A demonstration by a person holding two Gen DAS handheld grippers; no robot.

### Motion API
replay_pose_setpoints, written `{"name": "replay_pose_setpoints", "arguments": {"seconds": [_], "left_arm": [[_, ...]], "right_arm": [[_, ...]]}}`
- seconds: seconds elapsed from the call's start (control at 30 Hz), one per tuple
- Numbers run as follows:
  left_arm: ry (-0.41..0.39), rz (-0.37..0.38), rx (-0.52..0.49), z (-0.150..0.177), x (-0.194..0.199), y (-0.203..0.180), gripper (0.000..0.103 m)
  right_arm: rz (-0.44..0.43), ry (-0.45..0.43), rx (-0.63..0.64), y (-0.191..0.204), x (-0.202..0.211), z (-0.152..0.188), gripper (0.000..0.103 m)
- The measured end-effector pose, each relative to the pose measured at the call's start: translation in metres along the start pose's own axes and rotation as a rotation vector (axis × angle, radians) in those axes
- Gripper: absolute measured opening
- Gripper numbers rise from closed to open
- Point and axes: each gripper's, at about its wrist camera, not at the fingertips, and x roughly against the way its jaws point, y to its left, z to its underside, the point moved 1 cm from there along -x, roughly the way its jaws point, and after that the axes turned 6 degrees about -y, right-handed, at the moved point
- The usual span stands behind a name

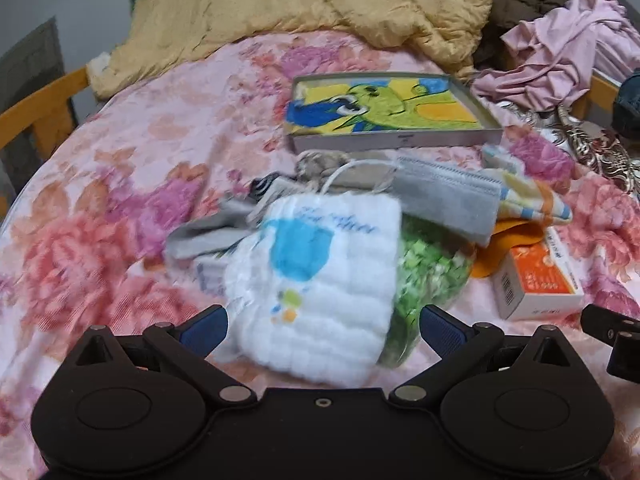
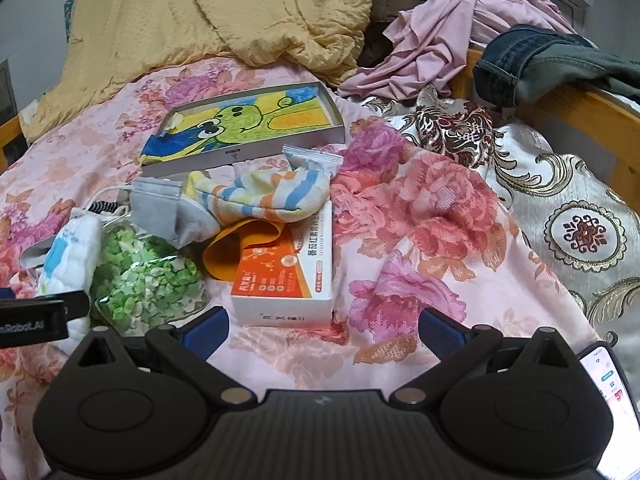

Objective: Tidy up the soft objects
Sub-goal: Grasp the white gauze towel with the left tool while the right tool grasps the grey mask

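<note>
A pile of small things lies on the flowered bed sheet (image 1: 120,184). A white quilted cloth (image 1: 320,280) with a blue print sits between the fingers of my left gripper (image 1: 323,330), which is open around its near end. Under the cloth is a clear bag of green bits (image 1: 428,276). Behind lie a grey face mask (image 1: 444,200) and a striped cloth (image 1: 528,196). My right gripper (image 2: 323,330) is open over bare sheet, just short of an orange-and-white carton (image 2: 288,280). The striped cloth (image 2: 264,196), the mask (image 2: 160,208) and an orange cloth (image 2: 232,248) lie beyond the carton.
A shallow grey box (image 2: 244,156) holding a frog-print cloth sits behind the pile. A yellow quilt (image 2: 200,12), a pink garment (image 2: 460,28) and jeans (image 2: 532,56) are heaped at the back. A phone (image 2: 608,384) lies at lower right. Wooden bed rails (image 2: 580,108) edge the bed.
</note>
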Motion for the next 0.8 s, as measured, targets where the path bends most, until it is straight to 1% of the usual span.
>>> {"name": "replay_pose_setpoints", "arguments": {"seconds": [0.13,0.27,0.47,0.53,0.6,0.63,0.77,0.8], "left_arm": [[-0.046,-0.012,-0.017,-0.004,-0.01,-0.008,0.101],[-0.057,-0.051,-0.047,-0.006,-0.02,-0.015,0.101],[-0.077,-0.057,-0.03,-0.01,-0.027,-0.011,0.101],[-0.073,-0.037,0.005,-0.012,-0.029,-0.005,0.095],[-0.069,-0.021,0.042,-0.012,-0.031,0.001,0.092],[-0.072,-0.019,0.055,-0.013,-0.032,0.004,0.087],[-0.074,-0.01,0.076,-0.017,-0.036,0.008,0.078],[-0.076,-0.01,0.079,-0.018,-0.037,0.009,0.074]], "right_arm": [[0.012,0.004,0.013,0.0,-0.003,0.001,0.103],[0.015,0.005,0.022,0.001,-0.006,0.003,0.103],[0.015,0.011,0.029,0.003,-0.007,0.005,0.103],[0.015,0.012,0.031,0.004,-0.008,0.005,0.103],[0.015,0.012,0.032,0.005,-0.008,0.005,0.103],[0.014,0.011,0.034,0.006,-0.007,0.005,0.103],[0.014,0.013,0.043,0.008,-0.007,0.006,0.103],[0.014,0.012,0.045,0.009,-0.006,0.006,0.103]]}}
